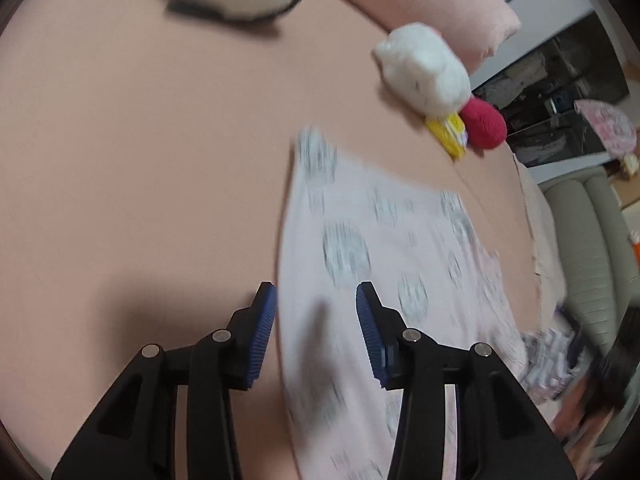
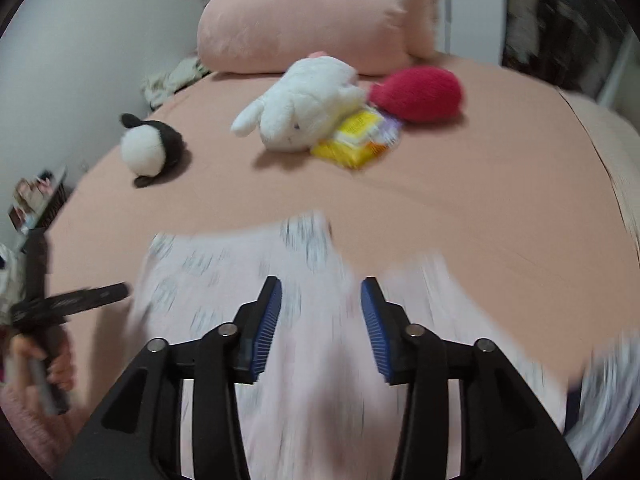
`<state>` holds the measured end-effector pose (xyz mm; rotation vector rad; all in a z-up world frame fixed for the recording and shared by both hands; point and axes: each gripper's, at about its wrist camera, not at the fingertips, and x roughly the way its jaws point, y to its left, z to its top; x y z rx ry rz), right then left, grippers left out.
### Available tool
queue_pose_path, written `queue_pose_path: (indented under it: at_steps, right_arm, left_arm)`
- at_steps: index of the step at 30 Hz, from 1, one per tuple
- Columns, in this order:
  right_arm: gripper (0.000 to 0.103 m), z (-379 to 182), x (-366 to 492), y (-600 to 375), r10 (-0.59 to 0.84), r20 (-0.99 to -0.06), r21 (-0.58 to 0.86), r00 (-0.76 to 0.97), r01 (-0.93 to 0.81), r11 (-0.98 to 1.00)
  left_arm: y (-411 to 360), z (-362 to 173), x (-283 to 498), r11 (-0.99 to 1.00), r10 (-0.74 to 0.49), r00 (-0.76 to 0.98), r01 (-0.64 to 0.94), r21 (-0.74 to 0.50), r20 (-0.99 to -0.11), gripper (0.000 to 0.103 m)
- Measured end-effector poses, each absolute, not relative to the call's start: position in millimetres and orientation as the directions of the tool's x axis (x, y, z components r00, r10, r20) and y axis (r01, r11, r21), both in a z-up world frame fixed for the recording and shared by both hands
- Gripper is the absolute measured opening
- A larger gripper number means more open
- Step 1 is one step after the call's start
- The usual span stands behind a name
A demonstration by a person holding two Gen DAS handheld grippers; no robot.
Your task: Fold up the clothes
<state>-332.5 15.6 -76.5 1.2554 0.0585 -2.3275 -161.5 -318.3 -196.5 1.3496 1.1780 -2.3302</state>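
1. The garment [image 1: 384,248] lies on the bed [image 1: 140,152], a pale pink soft cloth printed with round grey patterns; motion blur hides the detail of the print.
2. In the left wrist view its long axis runs from the near edge, under the fingers, up and away to a narrow end toward the toys; its left edge is a clean, slightly curved line.
3. In the right wrist view the garment [image 2: 248,280] spreads wide across the near part of the bed, its far edge ragged with blur.
4. The left gripper [image 1: 316,316] has its fingers apart above the cloth, with nothing pinched; the ribbed blue pads [image 1: 264,336] sit on black plastic arms.
5. The right gripper [image 2: 321,312] likewise stands open over the cloth, gripping nothing.
6. The bed sheet is smooth, matte and salmon pink.
7. Beyond lie a fluffy white plush [image 2: 304,104], a red knitted ball [image 2: 420,94], a yellow packet [image 2: 356,140] and a black-and-white plush [image 2: 148,148].
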Motion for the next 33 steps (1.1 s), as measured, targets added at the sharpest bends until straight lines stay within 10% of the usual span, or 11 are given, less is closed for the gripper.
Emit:
queue_pose_path:
  at_steps: [16, 21, 26, 33]
  right_arm:
    - [0.046, -174.7, -115.8, 155.5, -0.405, -0.845, 0.39, -0.35, 0.115, -0.914]
    - [0.046, -182.8, -116.2, 146.3, -0.466, -0.813, 0.442, -0.35, 0.15, -0.884]
    - [0.011, -183.6, -121.4, 140.0, -0.471, -0.808, 0.446, -0.355, 0.155, -0.882]
    - [0.009, -162.0, -112.1, 137.7, -0.564, -0.747, 0.541, -0.351, 0.172, -0.823]
  left_arm:
    - [-182.0, -216.9, -38.9, -0.635, 0.345, -0.533, 0.473, -0.61, -0.772, 0.041]
    - [-180.1, -226.1, -30.4, -0.607, 0.362, -0.569, 0.458, -0.649, -0.739, 0.02]
    - [-186.9, -219.9, -29.7, -0.575, 0.365, -0.615, 0.441, -0.689, -0.699, 0.01]
    - [-202.6, -193.1, -6.5, -0.63, 0.283, -0.639, 0.438, -0.641, -0.715, 0.01]
